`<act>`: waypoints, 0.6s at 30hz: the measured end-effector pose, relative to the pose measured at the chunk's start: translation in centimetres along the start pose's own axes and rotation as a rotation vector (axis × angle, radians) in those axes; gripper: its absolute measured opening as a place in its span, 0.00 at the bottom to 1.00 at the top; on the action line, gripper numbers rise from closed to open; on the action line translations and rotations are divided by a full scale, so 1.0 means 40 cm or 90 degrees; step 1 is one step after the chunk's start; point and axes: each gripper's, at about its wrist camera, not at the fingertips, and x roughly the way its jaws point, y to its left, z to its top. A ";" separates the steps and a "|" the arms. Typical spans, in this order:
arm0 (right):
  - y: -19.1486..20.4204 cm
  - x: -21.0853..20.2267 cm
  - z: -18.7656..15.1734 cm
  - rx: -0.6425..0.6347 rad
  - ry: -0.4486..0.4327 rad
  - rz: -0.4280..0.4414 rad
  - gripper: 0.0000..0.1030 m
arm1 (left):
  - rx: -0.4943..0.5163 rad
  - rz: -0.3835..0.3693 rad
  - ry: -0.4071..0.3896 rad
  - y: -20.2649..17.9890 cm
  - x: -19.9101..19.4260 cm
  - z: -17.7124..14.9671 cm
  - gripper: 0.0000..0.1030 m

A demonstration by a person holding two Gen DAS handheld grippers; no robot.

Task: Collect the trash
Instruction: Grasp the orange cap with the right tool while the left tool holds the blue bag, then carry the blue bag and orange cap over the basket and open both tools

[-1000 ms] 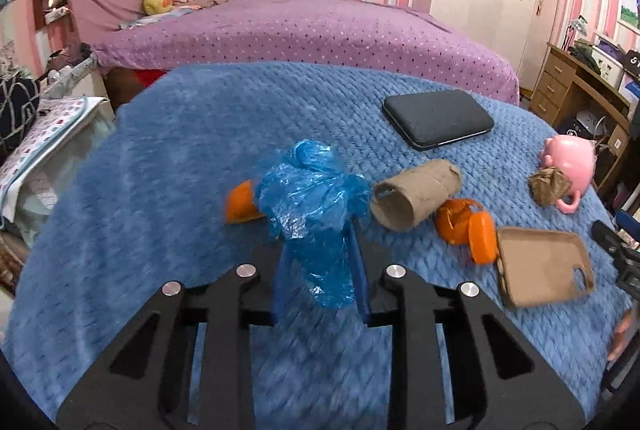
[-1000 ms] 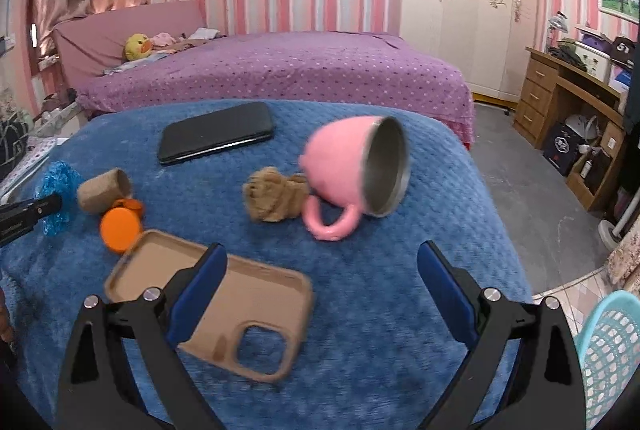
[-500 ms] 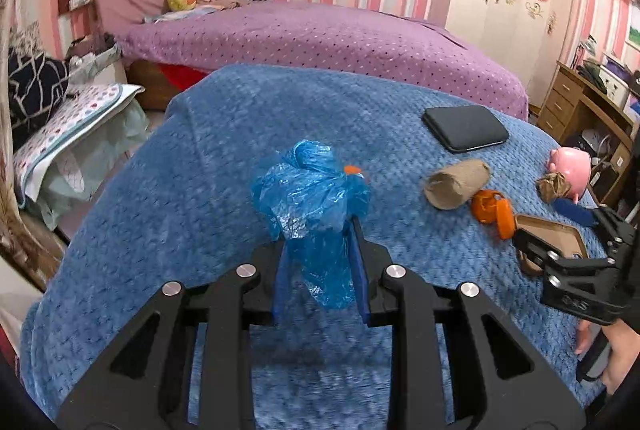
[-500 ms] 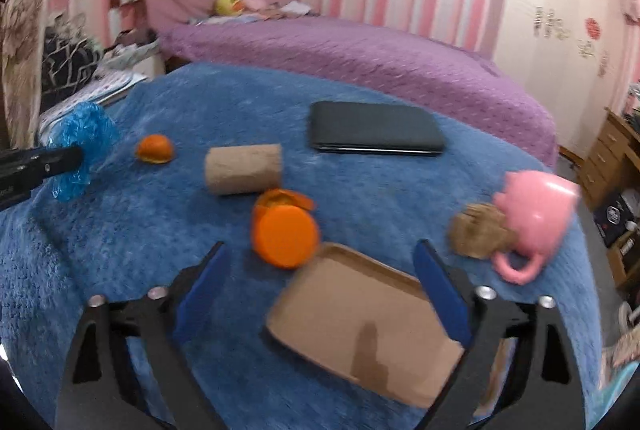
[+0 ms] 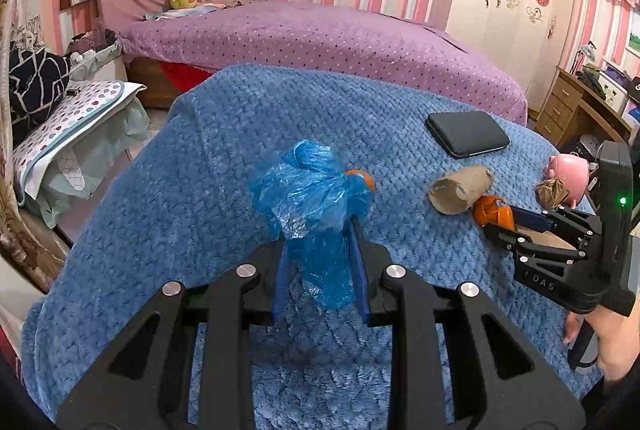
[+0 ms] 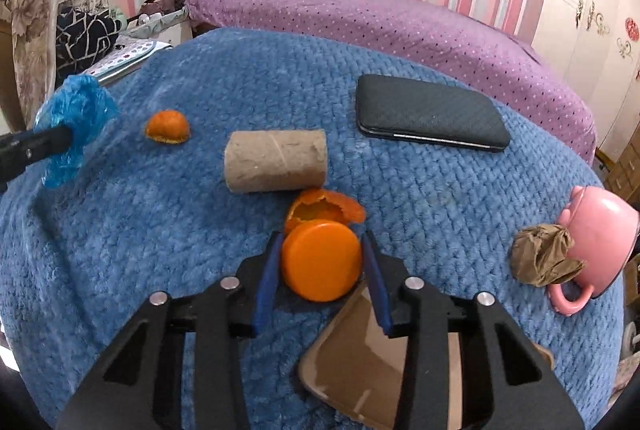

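While the right gripper (image 6: 322,262) is closing its jaws around an orange lid (image 6: 320,260) on the blue blanket (image 6: 160,230), its blue pads sit against the lid's sides. Orange peel (image 6: 324,207) lies just behind the lid, a cardboard tube (image 6: 276,159) beyond that. The left gripper (image 5: 320,270) is clamped on a crumpled blue bag (image 5: 312,197), held above the blanket. A brown case (image 6: 368,362) lies under the right gripper.
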 end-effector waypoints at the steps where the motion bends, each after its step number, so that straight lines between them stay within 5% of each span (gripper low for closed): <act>1: -0.003 -0.013 -0.001 0.002 -0.007 -0.005 0.39 | 0.002 -0.001 -0.002 -0.004 -0.003 0.001 0.25; 18: -0.189 -0.312 -0.153 0.111 -0.105 -0.112 0.39 | 0.041 -0.052 -0.033 -0.188 -0.060 -0.005 0.25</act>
